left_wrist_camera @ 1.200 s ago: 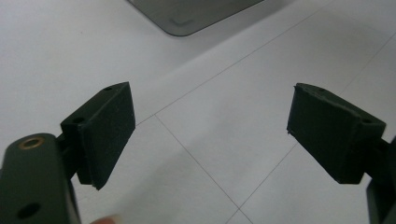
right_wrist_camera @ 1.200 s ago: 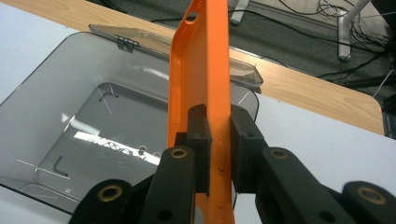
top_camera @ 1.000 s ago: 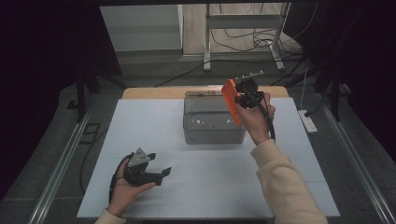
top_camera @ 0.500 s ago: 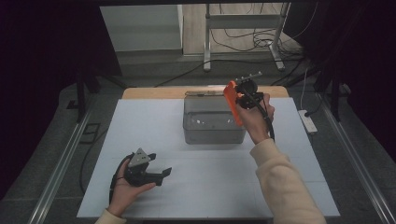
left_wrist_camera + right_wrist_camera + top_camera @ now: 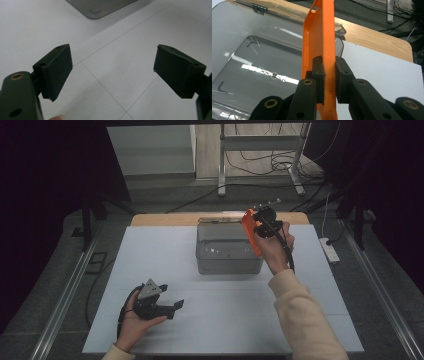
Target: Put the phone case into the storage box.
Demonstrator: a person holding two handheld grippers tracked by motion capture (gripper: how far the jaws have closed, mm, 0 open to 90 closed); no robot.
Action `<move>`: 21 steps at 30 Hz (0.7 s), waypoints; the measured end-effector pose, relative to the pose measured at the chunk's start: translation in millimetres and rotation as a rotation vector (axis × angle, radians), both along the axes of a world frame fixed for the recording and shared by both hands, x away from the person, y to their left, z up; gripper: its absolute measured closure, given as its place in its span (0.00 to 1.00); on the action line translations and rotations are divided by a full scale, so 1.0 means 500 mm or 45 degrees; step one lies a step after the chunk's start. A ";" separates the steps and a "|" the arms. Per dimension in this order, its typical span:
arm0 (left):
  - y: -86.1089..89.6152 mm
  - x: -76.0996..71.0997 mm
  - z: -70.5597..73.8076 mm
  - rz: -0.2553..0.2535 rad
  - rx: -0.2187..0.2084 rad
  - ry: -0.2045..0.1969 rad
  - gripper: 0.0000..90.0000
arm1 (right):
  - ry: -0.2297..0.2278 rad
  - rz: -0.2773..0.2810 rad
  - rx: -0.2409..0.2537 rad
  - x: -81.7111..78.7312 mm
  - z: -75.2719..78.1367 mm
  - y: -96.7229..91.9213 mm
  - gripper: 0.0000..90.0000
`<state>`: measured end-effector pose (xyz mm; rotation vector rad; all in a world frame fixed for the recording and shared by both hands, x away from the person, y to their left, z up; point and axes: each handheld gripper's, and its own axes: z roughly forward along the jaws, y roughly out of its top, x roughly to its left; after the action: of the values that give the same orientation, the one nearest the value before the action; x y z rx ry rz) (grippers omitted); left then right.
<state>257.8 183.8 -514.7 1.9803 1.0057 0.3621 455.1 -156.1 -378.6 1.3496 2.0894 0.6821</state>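
My right gripper (image 5: 257, 229) is shut on an orange phone case (image 5: 250, 234), which it holds upright on edge over the right rim of a grey transparent box (image 5: 230, 266). In the right gripper view the pads (image 5: 319, 75) clamp the case (image 5: 319, 35) near its lower end, and the box's bare bottom (image 5: 257, 62) lies below and to the left. My left gripper (image 5: 175, 306) rests low over the white table at the front left. Its jaws are open with nothing between them (image 5: 112, 70).
The box's clear lid (image 5: 220, 220) hangs open behind it, its hinge (image 5: 258, 8) at the back edge. A white board (image 5: 320, 310) covers the wooden table (image 5: 165, 219). A power strip (image 5: 331, 250) lies on the floor to the right. Cables run behind the table.
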 end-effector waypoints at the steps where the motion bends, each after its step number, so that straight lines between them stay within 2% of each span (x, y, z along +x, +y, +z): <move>1: 0.000 0.000 0.000 0.000 0.000 0.000 0.17 | 0.002 -0.004 0.000 0.001 -0.001 0.000 0.89; 21: 0.000 0.000 0.000 -0.005 -0.003 0.005 0.18 | 0.052 -0.041 -0.041 0.018 -0.033 0.001 0.89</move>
<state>257.9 184.0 -514.6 1.9816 1.0040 0.3549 464.3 -155.8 -395.1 1.3877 2.0969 0.6095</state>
